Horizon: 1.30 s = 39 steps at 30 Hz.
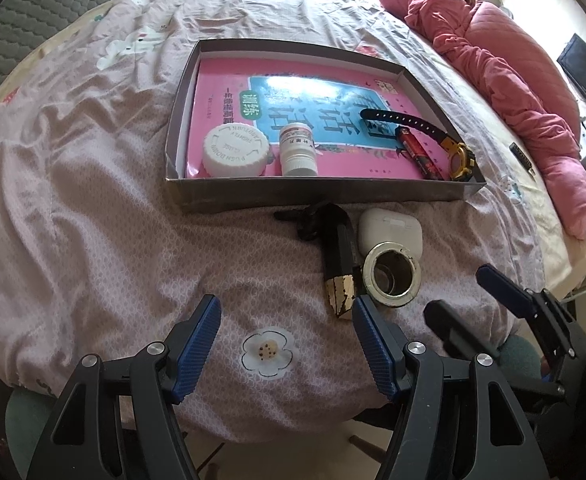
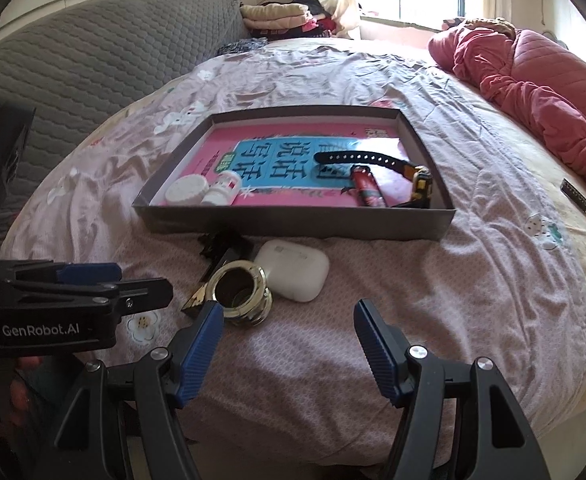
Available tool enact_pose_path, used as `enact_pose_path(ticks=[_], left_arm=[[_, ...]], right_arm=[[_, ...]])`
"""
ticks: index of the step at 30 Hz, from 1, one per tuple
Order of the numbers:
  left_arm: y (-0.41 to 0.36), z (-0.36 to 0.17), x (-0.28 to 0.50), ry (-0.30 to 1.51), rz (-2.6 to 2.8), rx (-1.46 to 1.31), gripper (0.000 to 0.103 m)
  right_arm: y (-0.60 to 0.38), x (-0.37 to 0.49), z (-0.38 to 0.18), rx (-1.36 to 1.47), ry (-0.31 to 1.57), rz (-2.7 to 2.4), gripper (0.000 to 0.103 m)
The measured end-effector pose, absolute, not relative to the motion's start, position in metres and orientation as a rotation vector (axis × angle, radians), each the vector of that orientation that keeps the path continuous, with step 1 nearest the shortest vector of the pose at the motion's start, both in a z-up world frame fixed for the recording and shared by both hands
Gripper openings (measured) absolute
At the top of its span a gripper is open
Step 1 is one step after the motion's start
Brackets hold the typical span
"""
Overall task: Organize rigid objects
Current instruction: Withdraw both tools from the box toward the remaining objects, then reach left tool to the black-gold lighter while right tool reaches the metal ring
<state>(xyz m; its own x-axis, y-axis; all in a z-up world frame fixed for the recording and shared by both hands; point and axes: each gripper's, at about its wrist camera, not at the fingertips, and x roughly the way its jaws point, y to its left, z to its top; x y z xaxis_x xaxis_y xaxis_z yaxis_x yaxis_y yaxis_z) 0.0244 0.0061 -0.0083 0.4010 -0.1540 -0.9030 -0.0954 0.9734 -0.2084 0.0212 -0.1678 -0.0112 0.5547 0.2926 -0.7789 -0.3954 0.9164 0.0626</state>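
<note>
Rigid objects sit in two groups on the pink bedspread (image 1: 93,208). From my left wrist camera, the shallow grey box (image 1: 317,194) lies at twelve o'clock, lined with a pink book (image 1: 229,88). Inside it, a white cap (image 1: 235,151) and a small white bottle (image 1: 297,148) lie touching each other at its near-left side, while a red battery (image 1: 420,153) and a yellow watch (image 1: 459,160) with a black strap lie at its near-right.

Just outside the box's near wall, at one o'clock, lie a black-and-gold clip (image 1: 339,264), a white earbud case (image 1: 391,230) and a brass ring fitting (image 1: 391,276), all crowded together.

My left gripper (image 1: 287,312) has its jaws spread apart over bare bedspread, holding nothing. My right gripper (image 2: 289,316) is likewise spread wide and empty, its left fingertip (image 2: 209,320) just beside the brass fitting at eleven o'clock.
</note>
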Motion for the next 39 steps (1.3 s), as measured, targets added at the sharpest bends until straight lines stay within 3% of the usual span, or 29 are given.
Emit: enact_pose_path(ticks=[21,25,39], left_arm=[[0.010,-0.020,0.027,1.194,-0.038,-0.236,0.070],[0.011,-0.021,0.029,1.200,-0.038,-0.235,0.070],[0.009,-0.026,0.038,1.209,-0.043,-0.242,0.070]], right_arm=[[-0.139,0.037,-0.040,-0.185,0.931,0.444,0.067],[-0.140,0.041,-0.040,-0.165,0.919,0.445,0.074],[-0.144,0.052,-0.047,-0.153,0.913,0.425,0.075]])
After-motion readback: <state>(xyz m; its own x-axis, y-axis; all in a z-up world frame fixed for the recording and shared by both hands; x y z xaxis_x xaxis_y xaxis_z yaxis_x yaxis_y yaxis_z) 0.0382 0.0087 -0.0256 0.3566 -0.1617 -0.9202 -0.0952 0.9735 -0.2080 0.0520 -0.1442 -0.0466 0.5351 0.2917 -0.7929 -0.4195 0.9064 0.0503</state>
